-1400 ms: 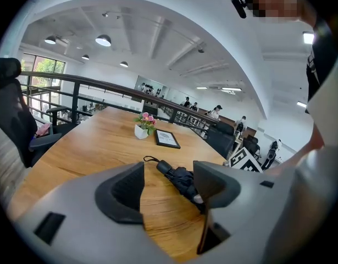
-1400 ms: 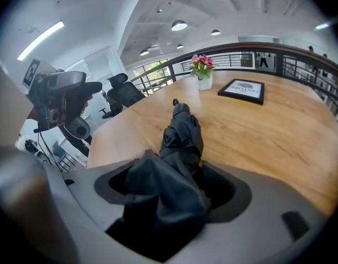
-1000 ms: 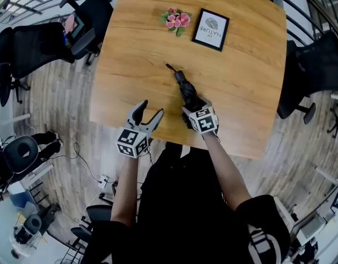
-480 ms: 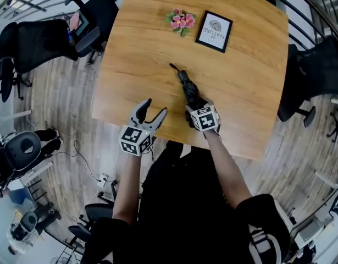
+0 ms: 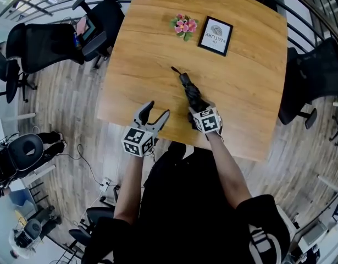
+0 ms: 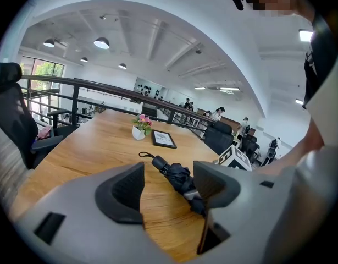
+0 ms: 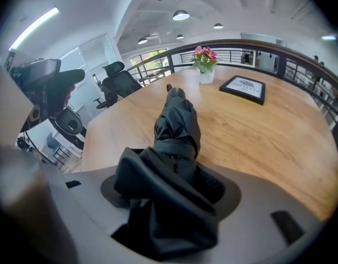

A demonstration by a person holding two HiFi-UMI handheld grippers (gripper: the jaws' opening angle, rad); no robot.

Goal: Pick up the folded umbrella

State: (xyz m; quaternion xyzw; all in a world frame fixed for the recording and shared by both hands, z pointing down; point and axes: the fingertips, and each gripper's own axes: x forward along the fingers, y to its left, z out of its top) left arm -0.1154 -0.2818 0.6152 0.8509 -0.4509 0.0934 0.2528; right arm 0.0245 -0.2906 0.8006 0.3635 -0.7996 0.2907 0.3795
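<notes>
The folded black umbrella [image 5: 189, 90] lies on the wooden table [image 5: 141, 65], its handle and strap pointing away from me. My right gripper [image 5: 197, 109] is down over its near end. In the right gripper view the bunched fabric [image 7: 177, 125] fills the gap of the right gripper [image 7: 169, 188], whose jaws are closing on it, touching both sides. My left gripper [image 5: 158, 110] hovers open at the table's near edge, left of the umbrella. In the left gripper view the umbrella [image 6: 177, 175] lies ahead of the left gripper [image 6: 169, 186], nothing between its jaws.
A small pot of pink flowers [image 5: 183, 25] and a black-framed picture [image 5: 215, 36] stand at the table's far side. Black office chairs [image 5: 48, 45] sit left of the table, another chair [image 5: 317, 70] at right. A railing runs behind.
My right gripper's jaws have drawn in around the umbrella's near end. Both grippers have stayed in about the same place; the umbrella still lies flat.
</notes>
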